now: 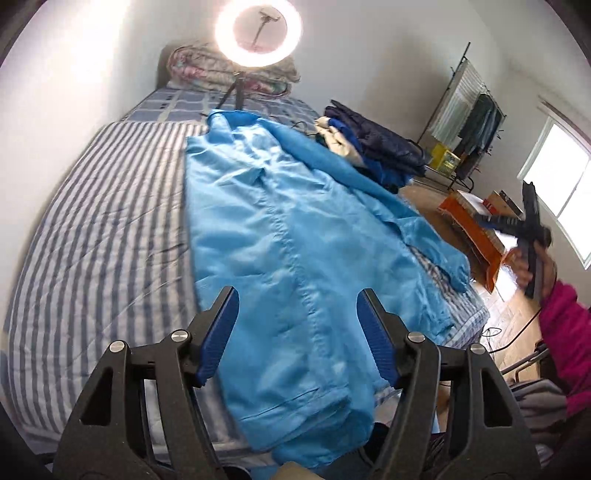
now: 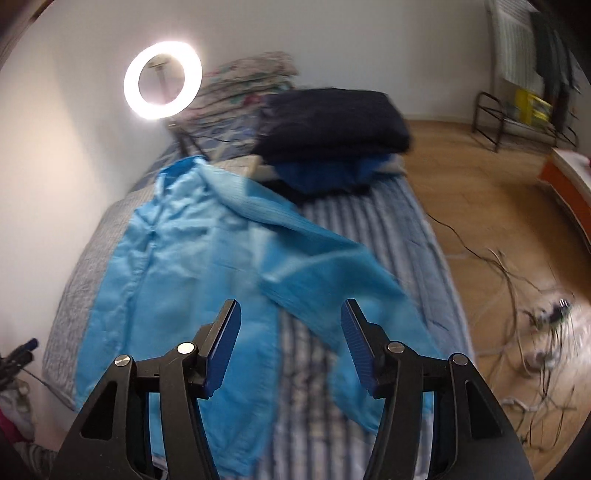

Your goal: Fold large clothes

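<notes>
Nearest the left wrist camera, the left hand-held gripper (image 1: 295, 314) is seen with its blue-padded jaws spread apart and nothing between them, held above the hem end of a light blue, shiny long-sleeved garment (image 1: 280, 236). The right hand-held gripper (image 2: 290, 325) is likewise seen with its jaws apart and empty, above the same garment (image 2: 177, 280). The garment is spread lengthwise on a bed covered with a blue-and-white striped sheet (image 1: 99, 229), one sleeve (image 2: 314, 258) being laid out toward the bed's floor-side edge. Beyond it, a stack of dark navy and blue folded clothes (image 2: 332, 125) is seen on the bed, and farthest off a lit ring light (image 1: 258, 31) is stood near the white wall.
</notes>
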The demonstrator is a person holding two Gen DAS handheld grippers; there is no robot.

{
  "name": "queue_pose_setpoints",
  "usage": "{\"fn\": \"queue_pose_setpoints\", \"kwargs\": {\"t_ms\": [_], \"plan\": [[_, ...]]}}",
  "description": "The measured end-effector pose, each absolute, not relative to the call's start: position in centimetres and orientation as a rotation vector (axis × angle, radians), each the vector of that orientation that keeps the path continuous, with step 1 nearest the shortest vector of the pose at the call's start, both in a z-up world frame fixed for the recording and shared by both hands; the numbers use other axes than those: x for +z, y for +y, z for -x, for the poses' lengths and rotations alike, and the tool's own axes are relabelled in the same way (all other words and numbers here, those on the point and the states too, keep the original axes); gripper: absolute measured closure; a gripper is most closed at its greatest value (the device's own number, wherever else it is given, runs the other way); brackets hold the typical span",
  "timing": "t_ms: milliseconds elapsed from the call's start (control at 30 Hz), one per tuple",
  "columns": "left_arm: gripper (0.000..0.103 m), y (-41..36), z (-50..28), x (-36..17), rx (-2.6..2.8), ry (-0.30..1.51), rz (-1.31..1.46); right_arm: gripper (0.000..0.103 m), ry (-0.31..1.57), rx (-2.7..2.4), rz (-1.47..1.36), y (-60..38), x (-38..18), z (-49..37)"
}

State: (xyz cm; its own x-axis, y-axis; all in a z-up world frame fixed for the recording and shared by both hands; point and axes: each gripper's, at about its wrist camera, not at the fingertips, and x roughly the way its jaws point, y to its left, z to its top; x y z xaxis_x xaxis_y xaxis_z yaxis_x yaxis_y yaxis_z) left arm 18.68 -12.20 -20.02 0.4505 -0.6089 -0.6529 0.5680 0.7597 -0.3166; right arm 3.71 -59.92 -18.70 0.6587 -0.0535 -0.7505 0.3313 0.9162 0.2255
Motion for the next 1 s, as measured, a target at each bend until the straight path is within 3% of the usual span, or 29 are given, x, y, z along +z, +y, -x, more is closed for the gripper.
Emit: {"fn": "queue_pose_setpoints", "kwargs": {"t_ms": [533,733,800,867,900,1000], "plan": [[0.035,-17.4,-17.6,-19.1,-0.799,0.856,0.032,0.048,0.817,-0.427,-0.844,-70.7,-29.9,4.9],[0.035,-16.9,-17.8,-18.9,-0.774,0.854,0.029,0.048,0.866,-0.435,-0.831,-70.7,-31.9,3.8],[0.035,-16.5,-17.9,-18.9,-0.768,0.855,0.031,0.058,0.87,-0.419,-0.833,-70.4,-32.0,3.5],[0.035,-16.2,-17.9,-18.9,-0.761,0.855,0.03,0.089,0.885,-0.395,-0.827,-70.1,-32.0,3.3],[0.035,-16.1,-17.9,-18.9,-0.758,0.855,0.031,0.095,0.888,-0.387,-0.819,-70.0,-31.8,3.3],[0.035,-15.8,-18.0,-19.1,-0.751,0.854,0.028,0.098,0.875,-0.381,-0.763,-69.1,-30.5,3.4]]}}
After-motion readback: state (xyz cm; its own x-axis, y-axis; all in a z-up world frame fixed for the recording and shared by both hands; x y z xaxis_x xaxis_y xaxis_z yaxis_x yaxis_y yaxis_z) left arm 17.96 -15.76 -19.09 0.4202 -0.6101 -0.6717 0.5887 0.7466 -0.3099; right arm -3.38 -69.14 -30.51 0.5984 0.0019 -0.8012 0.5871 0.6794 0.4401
